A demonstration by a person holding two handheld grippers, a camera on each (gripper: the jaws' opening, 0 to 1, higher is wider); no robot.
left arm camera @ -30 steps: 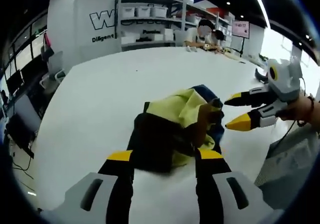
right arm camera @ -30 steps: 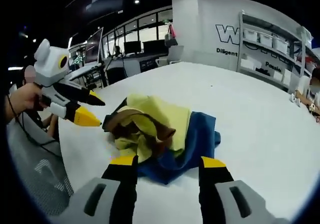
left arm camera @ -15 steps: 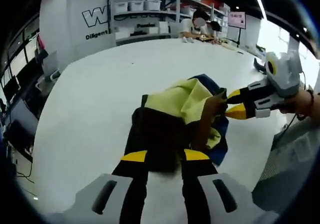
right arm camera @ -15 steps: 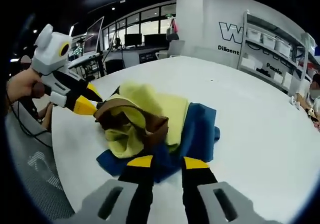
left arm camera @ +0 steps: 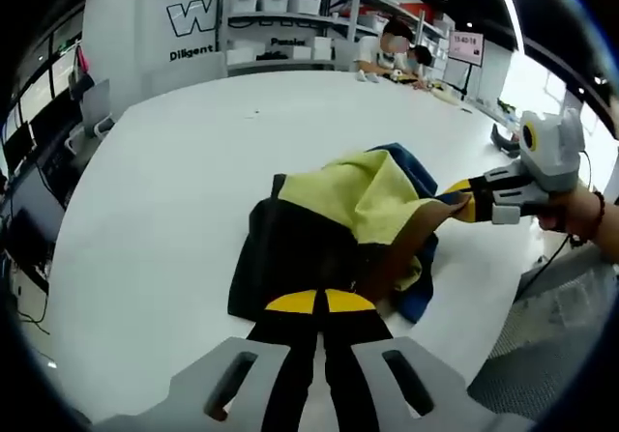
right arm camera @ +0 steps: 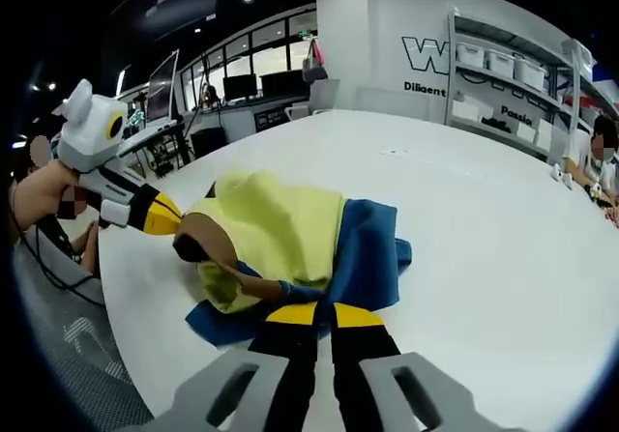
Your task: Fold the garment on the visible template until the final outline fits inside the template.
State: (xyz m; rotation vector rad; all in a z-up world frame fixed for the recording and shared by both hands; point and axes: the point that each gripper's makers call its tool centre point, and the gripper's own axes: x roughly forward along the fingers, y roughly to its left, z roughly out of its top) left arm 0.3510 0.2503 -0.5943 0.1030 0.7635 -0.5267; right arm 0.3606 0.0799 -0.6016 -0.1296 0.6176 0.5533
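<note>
A crumpled garment [left arm camera: 358, 195] in yellow, blue and dark brown lies on the white table [left arm camera: 174, 161]. In the left gripper view my left gripper [left arm camera: 319, 302] is shut on the garment's dark near edge. My right gripper [left arm camera: 462, 200] comes in from the right, its yellow tips closed on the brown and blue folds. In the right gripper view the garment [right arm camera: 280, 229] spreads ahead, yellow on top of blue. My right gripper [right arm camera: 311, 314] is shut on the blue near edge. My left gripper [right arm camera: 166, 217] pinches the dark end at the left.
The table's near edge [right arm camera: 126, 326] curves close to both grippers. Shelves with white bins [left arm camera: 280, 16] line the back wall. People sit at the table's far end [left arm camera: 392, 50]. Desks with monitors [right arm camera: 242, 89] stand behind. A hand [left arm camera: 585, 219] holds the right gripper.
Both grippers have gone from open to shut on the garment, the left on its dark edge, the right on its blue edge. The cloth lies flatter and more stretched.
</note>
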